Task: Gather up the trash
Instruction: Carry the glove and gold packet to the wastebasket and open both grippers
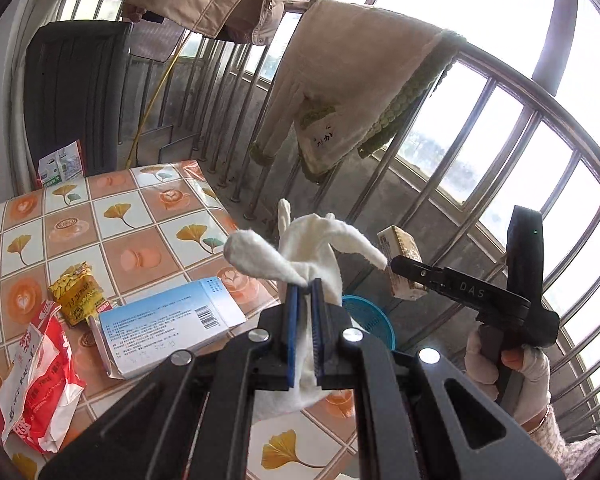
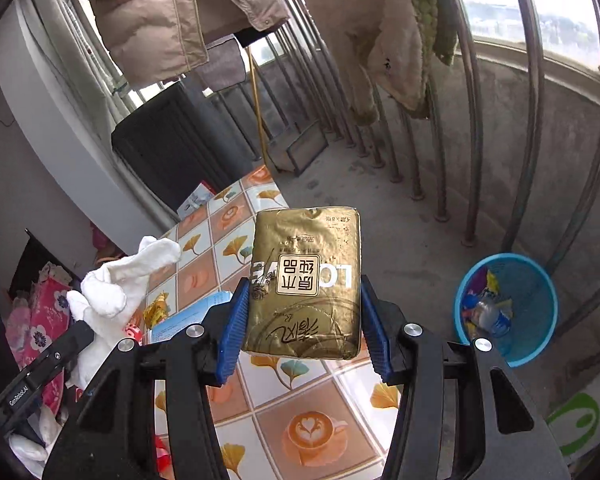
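On the left, three pieces are on the table (image 1: 112, 240): a red bag (image 1: 36, 376), a yellow snack packet (image 1: 78, 294) and a blue-white box (image 1: 172, 324). My left gripper (image 1: 305, 328) has its fingers almost shut on a white cloth (image 1: 304, 252) which hangs loose, so I think it may slip out. My right gripper (image 2: 302, 320) holds the gold tissue pack (image 2: 306, 284) by its sides, fingers half open. The blue basket (image 2: 506, 304) stands on the floor at right; a release too early could drop the pack outside it.
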`<state>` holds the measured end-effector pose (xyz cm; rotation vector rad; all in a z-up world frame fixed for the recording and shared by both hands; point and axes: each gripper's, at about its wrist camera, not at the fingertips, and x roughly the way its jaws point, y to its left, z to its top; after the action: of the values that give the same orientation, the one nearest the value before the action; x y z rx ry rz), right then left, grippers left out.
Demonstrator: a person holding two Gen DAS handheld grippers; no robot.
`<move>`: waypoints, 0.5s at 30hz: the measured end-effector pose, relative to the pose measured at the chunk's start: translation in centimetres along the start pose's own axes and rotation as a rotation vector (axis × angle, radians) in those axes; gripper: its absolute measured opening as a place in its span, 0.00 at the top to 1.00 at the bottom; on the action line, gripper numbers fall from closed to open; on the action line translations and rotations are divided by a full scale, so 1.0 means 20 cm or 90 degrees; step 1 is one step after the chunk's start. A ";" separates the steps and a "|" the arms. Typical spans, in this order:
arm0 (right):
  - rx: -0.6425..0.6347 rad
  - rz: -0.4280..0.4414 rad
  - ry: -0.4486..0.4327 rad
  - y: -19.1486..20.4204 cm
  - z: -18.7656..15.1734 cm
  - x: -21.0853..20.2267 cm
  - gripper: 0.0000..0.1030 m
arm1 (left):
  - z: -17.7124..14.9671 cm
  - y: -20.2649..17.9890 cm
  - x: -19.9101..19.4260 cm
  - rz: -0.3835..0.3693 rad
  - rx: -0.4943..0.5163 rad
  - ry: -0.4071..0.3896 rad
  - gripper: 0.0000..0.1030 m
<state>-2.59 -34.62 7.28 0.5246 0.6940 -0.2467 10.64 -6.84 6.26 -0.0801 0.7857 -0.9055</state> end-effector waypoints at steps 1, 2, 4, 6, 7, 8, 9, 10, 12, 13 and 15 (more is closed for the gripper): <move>0.030 -0.021 -0.010 -0.08 0.01 -0.01 0.53 | 0.04 -0.05 0.08 -0.020 0.009 0.020 0.94; 0.059 -0.038 -0.018 -0.16 0.01 -0.02 0.53 | 0.07 -0.11 0.17 -0.039 0.016 0.039 0.94; 0.110 -0.073 -0.028 -0.32 0.00 -0.02 0.52 | 0.12 -0.22 0.37 -0.062 0.033 0.079 0.94; 0.155 -0.107 -0.033 -0.46 -0.03 0.00 0.52 | 0.15 -0.33 0.58 -0.080 0.053 0.121 0.94; 0.176 -0.123 -0.031 -0.53 -0.04 0.02 0.52 | 0.15 -0.39 0.69 -0.085 0.066 0.141 0.94; 0.198 -0.136 -0.032 -0.59 -0.06 0.03 0.52 | 0.15 -0.43 0.78 -0.088 0.074 0.159 0.94; 0.220 -0.147 -0.032 -0.65 -0.07 0.03 0.52 | 0.15 -0.49 0.91 -0.092 0.081 0.183 0.94; 0.238 -0.159 -0.032 -0.70 -0.08 0.04 0.52 | 0.14 -0.53 1.02 -0.097 0.082 0.205 0.94; 0.280 -0.181 -0.036 -0.80 -0.10 0.05 0.52 | 0.12 -0.60 1.21 -0.103 0.088 0.242 0.94; 0.291 -0.189 -0.036 -0.84 -0.10 0.06 0.52 | 0.12 -0.64 1.30 -0.111 0.091 0.253 0.94; 0.320 -0.202 -0.042 -0.93 -0.10 0.07 0.50 | 0.10 -0.71 1.47 -0.123 0.101 0.266 0.94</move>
<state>-9.77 -49.27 -2.06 0.8796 0.6482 -0.7452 13.00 -37.82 -3.83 0.1822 1.1028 -1.1850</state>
